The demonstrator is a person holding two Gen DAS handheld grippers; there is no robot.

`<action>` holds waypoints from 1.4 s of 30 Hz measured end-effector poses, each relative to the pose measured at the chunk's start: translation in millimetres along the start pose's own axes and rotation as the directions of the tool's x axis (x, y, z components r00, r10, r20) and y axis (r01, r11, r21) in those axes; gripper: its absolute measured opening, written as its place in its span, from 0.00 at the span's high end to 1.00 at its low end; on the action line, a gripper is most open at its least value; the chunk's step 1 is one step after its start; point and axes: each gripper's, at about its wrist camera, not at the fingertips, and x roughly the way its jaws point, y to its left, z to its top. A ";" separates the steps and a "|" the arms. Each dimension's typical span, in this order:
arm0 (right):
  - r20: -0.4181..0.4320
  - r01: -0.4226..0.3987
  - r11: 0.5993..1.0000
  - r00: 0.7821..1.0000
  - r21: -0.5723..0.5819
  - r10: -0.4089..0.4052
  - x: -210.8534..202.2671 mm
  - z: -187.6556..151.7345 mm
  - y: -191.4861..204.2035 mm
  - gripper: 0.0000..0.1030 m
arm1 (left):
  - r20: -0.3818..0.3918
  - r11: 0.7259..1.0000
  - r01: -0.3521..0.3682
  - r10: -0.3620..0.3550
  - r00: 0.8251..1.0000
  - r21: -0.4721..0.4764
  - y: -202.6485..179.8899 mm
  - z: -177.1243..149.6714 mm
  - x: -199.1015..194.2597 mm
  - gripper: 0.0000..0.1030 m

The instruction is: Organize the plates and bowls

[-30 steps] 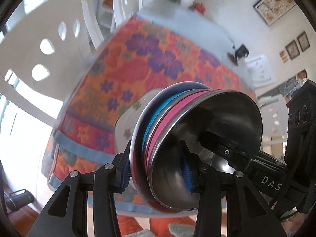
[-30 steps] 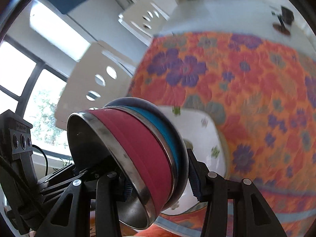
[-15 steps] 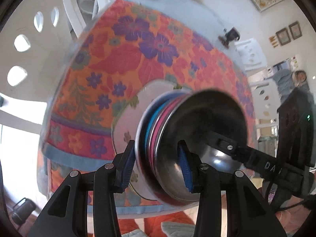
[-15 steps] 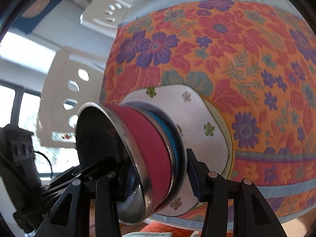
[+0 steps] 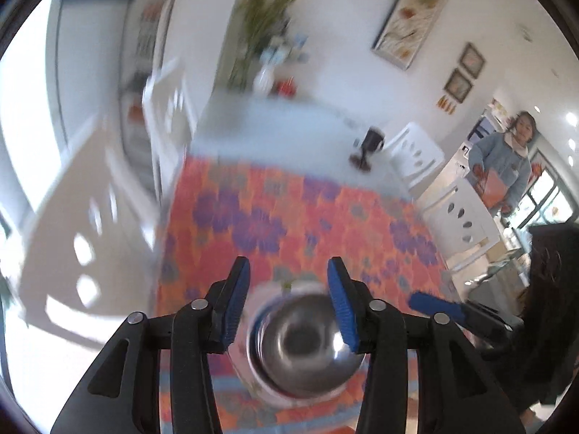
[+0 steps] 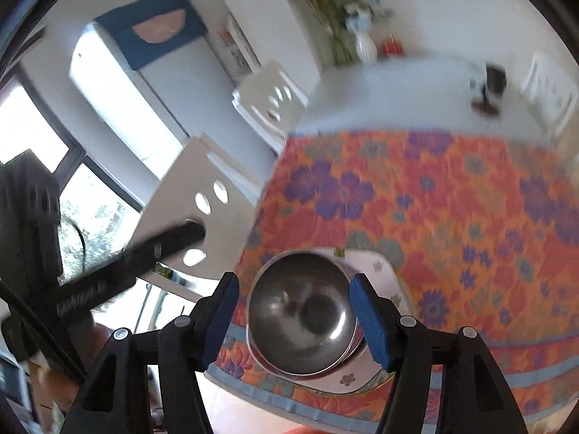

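A stack of nested bowls, a steel one [image 5: 307, 354] on top with a blue edge showing under it, sits on a white flowered plate [image 5: 261, 379] at the near edge of the table. My left gripper [image 5: 288, 271] hovers above the stack with its jaws opening; its blue pads touch nothing. The right wrist view shows the same steel bowl [image 6: 302, 311] on the plate [image 6: 383, 278]. My right gripper [image 6: 294, 282] stands over it, jaws opening, pads clear of the rim. The right gripper's blue pad [image 5: 434, 305] shows beside the left one.
An orange and purple floral cloth [image 6: 434, 199] covers the near half of the table. White chairs [image 6: 188, 195] stand at the left and far sides. On the far grey part are a small dark object [image 5: 367, 148] and a vase [image 5: 264, 79]. A person [image 5: 506, 155] stands far right.
Both grippers were shut on the tilted bowl stack. Now the stack rests upright on the white plate, and both grippers have let go, opened and risen above it.
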 end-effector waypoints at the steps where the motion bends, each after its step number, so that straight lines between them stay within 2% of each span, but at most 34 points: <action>1: 0.037 0.026 1.000 0.999 -0.016 -0.025 -11.2 0.2 3.8 0.38 | 0.037 1.000 -0.006 0.005 0.999 0.016 -5.0 6.7 -7.1 0.56; 3: 0.122 0.068 0.997 0.991 -0.046 -0.062 -33.1 0.6 10.9 0.27 | 0.116 0.999 -0.022 0.018 0.993 0.029 -14.5 17.0 -22.7 0.51; 4: 0.171 0.078 0.995 0.983 -0.064 -0.066 -45.3 -0.3 14.8 0.16 | 0.166 0.999 -0.029 0.026 0.986 0.020 -18.8 19.6 -32.1 0.48; 5: 0.226 0.081 0.993 0.972 -0.085 -0.060 -58.5 -2.5 19.4 0.09 | 0.207 1.000 -0.022 0.020 0.978 0.007 -21.4 20.2 -39.4 0.33; 6: 0.254 0.083 0.992 0.966 -0.097 -0.056 -64.9 -3.9 21.6 0.06 | 0.248 1.000 -0.002 0.004 0.969 -0.009 -23.3 19.3 -46.6 0.18; 7: 0.285 0.090 0.990 0.957 -0.110 -0.055 -72.1 -6.0 24.9 0.02 | 0.267 1.000 0.008 -0.002 0.964 -0.022 -24.0 17.6 -49.5 0.14; 9: 0.314 0.124 0.986 0.946 -0.115 -0.082 -78.4 -10.9 29.6 0.00 | 0.282 0.999 0.002 0.009 0.959 -0.037 -24.8 13.6 -53.0 0.13; 14: 0.250 0.145 0.980 0.962 -0.137 -0.107 -64.7 -18.3 33.0 0.00 | 0.246 0.996 -0.074 0.086 0.966 -0.055 -19.6 5.4 -45.7 0.12; 20: 0.175 0.067 0.993 0.983 -0.097 -0.049 -52.6 -26.0 27.3 0.00 | 0.172 0.985 -0.168 0.173 0.970 -0.042 -15.7 -4.4 -35.3 0.11; 25: 0.139 0.080 0.993 0.988 -0.090 -0.067 -40.8 -29.6 24.1 0.00 | 0.193 0.973 -0.230 0.229 0.954 -0.013 -17.2 -13.8 -38.9 0.11; 28: 0.104 0.062 0.997 0.993 -0.056 -0.056 -33.9 -31.2 15.7 0.00 | 0.229 0.966 -0.256 0.246 0.942 0.016 -21.9 -17.6 -42.7 0.01; 30: 0.088 0.059 0.998 0.995 -0.033 -0.056 -30.2 -32.2 10.4 0.00 | 0.241 0.961 -0.274 0.256 0.936 0.042 -26.0 -19.7 -43.4 0.01; 33: 0.062 0.092 0.996 0.994 0.001 -0.091 -24.8 -34.0 1.9 0.00 | 0.206 0.954 -0.293 0.274 0.939 0.068 -29.6 -21.6 -36.9 0.01; 35: 0.044 0.111 0.993 0.993 0.026 -0.112 -21.9 -36.2 -5.4 0.00 | 0.161 0.956 -0.282 0.267 0.950 0.077 -29.9 -23.6 -31.1 0.01; 39: 0.029 0.151 0.986 0.988 0.063 -0.153 -19.4 -37.8 -18.1 0.00 | 0.089 0.962 -0.268 0.263 0.961 0.054 -24.0 -30.9 -20.9 0.01; 42: 0.012 0.213 0.975 0.977 0.067 -0.214 -15.1 -38.0 -24.7 0.00 | 0.048 0.964 -0.264 0.262 0.964 0.041 -19.0 -36.4 -12.7 0.01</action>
